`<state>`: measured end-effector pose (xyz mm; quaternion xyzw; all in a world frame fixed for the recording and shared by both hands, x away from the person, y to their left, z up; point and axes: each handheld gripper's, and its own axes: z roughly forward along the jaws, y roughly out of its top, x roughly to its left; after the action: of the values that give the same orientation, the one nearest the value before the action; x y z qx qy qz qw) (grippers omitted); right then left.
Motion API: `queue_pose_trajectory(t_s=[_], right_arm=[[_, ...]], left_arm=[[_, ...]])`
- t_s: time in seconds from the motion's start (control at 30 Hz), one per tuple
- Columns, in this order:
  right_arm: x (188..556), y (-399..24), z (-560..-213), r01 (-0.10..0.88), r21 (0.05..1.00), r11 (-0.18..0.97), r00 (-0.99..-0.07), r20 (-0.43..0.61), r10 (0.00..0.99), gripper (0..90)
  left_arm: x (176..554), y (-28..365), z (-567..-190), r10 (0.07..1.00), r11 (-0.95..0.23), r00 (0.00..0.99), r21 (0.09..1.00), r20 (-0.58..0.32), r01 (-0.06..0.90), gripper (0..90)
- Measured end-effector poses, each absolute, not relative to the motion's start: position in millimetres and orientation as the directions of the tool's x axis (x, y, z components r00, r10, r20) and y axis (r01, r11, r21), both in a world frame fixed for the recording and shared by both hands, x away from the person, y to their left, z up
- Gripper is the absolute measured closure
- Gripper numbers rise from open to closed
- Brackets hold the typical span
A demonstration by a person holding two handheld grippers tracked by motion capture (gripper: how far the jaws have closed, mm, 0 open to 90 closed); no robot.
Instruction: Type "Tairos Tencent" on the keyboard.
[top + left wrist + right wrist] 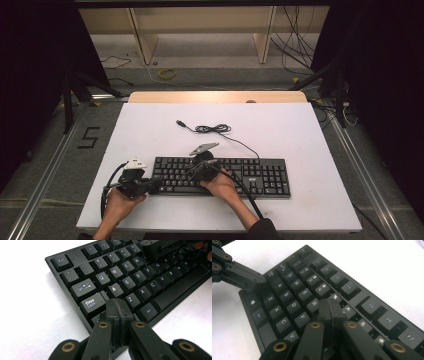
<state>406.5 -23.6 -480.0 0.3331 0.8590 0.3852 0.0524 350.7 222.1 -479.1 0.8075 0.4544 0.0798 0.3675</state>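
We see a brightly lit white tabletop (280, 135) ringed by darkness; close views blow out, glare whitening keys at 3 o'clock.

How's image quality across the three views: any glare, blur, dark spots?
High view: dark surroundings, evenly lit white table, black plastic keyboard legends too small to read. Left gripper view: table blown out to featureless white, near keys sharp, far keys soft. Right gripper view: glare on number-row keycaps, shut right gripper slightly soft.

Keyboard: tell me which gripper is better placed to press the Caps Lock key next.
Left. The left gripper, jaws shut, sits at the keyboard's left end with its tip right beside Caps Lock. The right gripper is further along, tip near R and the number row.
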Motion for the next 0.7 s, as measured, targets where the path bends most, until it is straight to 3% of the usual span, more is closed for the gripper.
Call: queue_pose_trajectory(t_s=[0.2,0.7], right_arm=[[407,-27,-478,0.551,0.705,0.446,-0.760,0.202,0.618,88.2],[402,-47,-459,0.523,0.758,0.390,-0.769,0.222,0.600,72.9]], left_arm=[[350,223,-476,0.787,-0.301,0.578,0.681,-0.218,0.667,87.2],[348,219,-469,0.756,-0.254,0.610,0.755,-0.235,0.605,64.7]])
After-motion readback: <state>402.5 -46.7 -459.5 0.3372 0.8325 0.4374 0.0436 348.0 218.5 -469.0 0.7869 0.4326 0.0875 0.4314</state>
